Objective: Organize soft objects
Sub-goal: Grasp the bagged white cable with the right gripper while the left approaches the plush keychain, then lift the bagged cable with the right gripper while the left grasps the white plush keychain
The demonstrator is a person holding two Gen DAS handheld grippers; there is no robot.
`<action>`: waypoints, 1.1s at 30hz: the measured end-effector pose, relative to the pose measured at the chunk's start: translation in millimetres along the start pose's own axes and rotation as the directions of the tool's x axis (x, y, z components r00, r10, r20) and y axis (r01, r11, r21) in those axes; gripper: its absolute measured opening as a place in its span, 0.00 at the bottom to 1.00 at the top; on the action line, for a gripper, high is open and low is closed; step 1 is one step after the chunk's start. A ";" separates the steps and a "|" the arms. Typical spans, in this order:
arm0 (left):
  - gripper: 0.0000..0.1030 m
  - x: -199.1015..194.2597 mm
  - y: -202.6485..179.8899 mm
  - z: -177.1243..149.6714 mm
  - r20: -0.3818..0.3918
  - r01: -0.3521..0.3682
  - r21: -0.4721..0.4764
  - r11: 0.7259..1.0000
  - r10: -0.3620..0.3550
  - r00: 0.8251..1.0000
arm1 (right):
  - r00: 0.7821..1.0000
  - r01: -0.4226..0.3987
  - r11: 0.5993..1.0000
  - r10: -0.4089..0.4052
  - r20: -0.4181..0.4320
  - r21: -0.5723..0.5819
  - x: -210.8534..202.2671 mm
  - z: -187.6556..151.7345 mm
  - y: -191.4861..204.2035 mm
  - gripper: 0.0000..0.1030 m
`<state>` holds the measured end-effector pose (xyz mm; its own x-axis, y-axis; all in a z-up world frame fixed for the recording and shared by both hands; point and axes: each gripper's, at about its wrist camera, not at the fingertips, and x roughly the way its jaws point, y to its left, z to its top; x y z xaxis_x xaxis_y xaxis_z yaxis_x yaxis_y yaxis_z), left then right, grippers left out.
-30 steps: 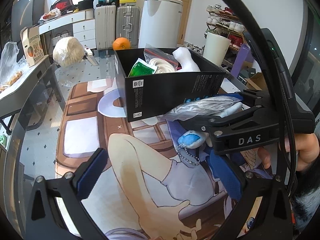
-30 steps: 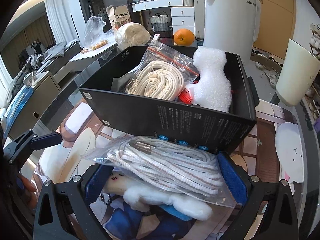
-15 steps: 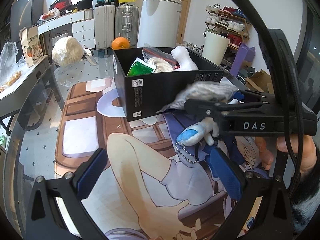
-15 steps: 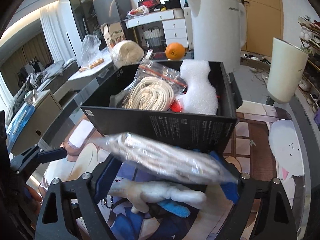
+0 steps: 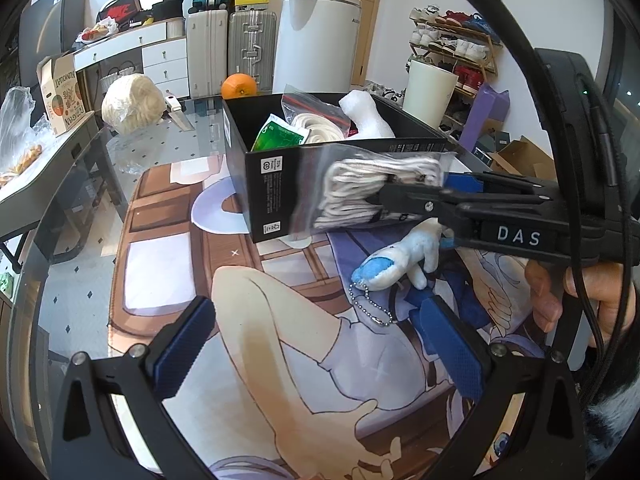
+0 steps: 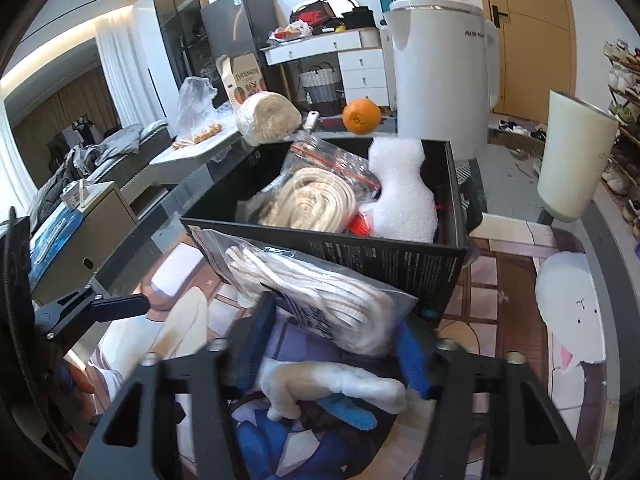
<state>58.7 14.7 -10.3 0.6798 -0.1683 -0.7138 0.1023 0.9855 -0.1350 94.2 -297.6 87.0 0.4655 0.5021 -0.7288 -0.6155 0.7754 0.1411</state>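
The left gripper hangs over the mat, jaws apart and empty. The right gripper is clamped on a bagged rope bundle, lifted just before the black box, above a plush toy. Next, likely raise it over the near wall; room remains left of the foam piece.

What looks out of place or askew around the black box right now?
Nothing spilled or damaged. The bagged white rope is tilted in the right gripper, still outside the black box, by its front wall. A small blue and white plush lies loose on the printed mat beneath. The left gripper is open, holding nothing.
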 end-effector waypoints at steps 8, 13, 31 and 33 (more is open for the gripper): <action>1.00 -0.2 -1.4 -0.3 -0.002 0.000 0.003 1.000 0.000 1.000 | 0.999 -0.041 0.999 0.042 0.029 -0.028 -8.8 -4.4 3.4 0.27; 1.00 -0.7 -3.0 0.0 -0.001 -0.004 0.009 1.000 0.004 1.000 | 0.996 -0.059 0.997 0.062 0.062 -0.055 -20.9 -6.2 8.2 0.21; 1.00 -0.8 -11.1 -0.5 -0.002 -0.005 0.050 0.999 0.005 1.000 | 0.997 -0.050 0.997 0.053 0.059 -0.055 -77.6 -39.2 -13.7 0.36; 1.00 -0.4 -12.0 -0.6 -0.002 -0.004 0.053 0.999 0.004 1.000 | 0.998 -0.038 0.998 0.040 0.053 -0.041 -71.2 -37.5 -17.5 0.61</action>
<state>56.8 3.0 -8.8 0.6785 -0.1643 -0.7160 0.1379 0.9858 -0.0954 48.0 -361.2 111.3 0.4732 0.5524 -0.6863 -0.6585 0.7393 0.1409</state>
